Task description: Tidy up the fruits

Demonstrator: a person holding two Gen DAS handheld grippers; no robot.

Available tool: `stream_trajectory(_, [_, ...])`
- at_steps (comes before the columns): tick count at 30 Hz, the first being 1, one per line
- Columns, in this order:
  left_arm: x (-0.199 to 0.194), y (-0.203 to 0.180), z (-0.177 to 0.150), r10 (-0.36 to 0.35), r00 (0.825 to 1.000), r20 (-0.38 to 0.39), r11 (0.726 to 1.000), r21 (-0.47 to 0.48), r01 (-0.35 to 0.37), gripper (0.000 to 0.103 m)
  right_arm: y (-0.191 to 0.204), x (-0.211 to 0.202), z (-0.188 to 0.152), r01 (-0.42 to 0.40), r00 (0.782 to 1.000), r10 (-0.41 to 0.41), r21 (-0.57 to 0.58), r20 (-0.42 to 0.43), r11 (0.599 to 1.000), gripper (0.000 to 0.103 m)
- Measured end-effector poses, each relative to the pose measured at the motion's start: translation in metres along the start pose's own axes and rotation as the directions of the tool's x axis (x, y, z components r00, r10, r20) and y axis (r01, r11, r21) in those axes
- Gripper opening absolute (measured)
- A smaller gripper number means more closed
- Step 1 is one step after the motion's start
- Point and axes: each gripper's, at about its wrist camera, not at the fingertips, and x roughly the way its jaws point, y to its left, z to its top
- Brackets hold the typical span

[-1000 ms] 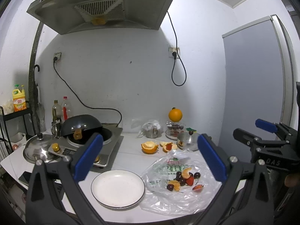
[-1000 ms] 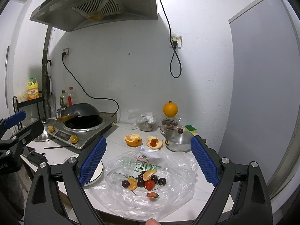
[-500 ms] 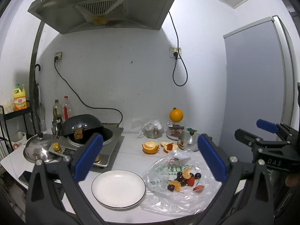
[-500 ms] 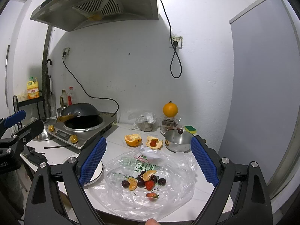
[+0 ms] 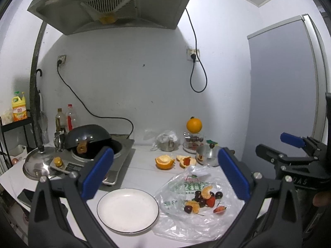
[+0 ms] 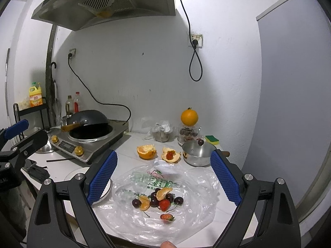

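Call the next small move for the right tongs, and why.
Probably lower the right tongs toward the red strawberry in the fruit pile on the clear plastic bag. Both tongs are open and hold nothing, the pile lies right under the right pair, and the white round plate beside the bag has nothing on it, so it looks like the place to sort into.

A home kitchen is shown: a range hood (image 5: 107,6) is mounted on the white wall above an induction cooker (image 6: 86,139) on which a black wok (image 6: 89,119) is tilted. Oil bottles (image 5: 64,119), a detergent bottle (image 5: 19,109), a steel pot (image 6: 197,153) and a sponge (image 6: 212,138) are seen on the white counter (image 5: 142,165)
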Motion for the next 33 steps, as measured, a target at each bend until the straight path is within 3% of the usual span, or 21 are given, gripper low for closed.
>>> stream_trajectory(7, [0.022, -0.009, -0.012, -0.009, 0.999, -0.048, 0.999, 0.035, 0.011, 0.102, -0.015, 0.013, -0.008, 0.035, 0.999, -0.034, -0.052, 0.011, 0.998, 0.094])
stream_trajectory(15, [0.058, -0.016, -0.042, 0.002, 0.989, -0.148, 0.999, 0.042, 0.004, 0.102, -0.048, 0.054, -0.038, 0.032, 0.993, -0.037, -0.047, -0.109, 0.998, 0.094])
stream_trajectory(27, [0.12, -0.024, -0.09, 0.024, 0.943, -0.331, 0.999, 0.038, -0.012, 0.102, -0.047, 0.104, -0.081, -0.057, 0.963, 0.041, -0.054, -0.267, 0.997, 0.093])
stream_trajectory(30, [0.125, -0.026, -0.097, 0.026, 0.933, -0.358, 0.999, 0.045, -0.011, 0.102, -0.049, 0.12, -0.099, -0.084, 0.941, 0.065, -0.042, -0.332, 0.996, 0.077])
stream_trajectory(33, [0.133, -0.029, -0.109, 0.028, 0.921, -0.389, 0.999, 0.049, -0.01, 0.102, -0.051, 0.13, -0.111, -0.097, 0.925, 0.078, -0.034, -0.371, 0.995, 0.076])
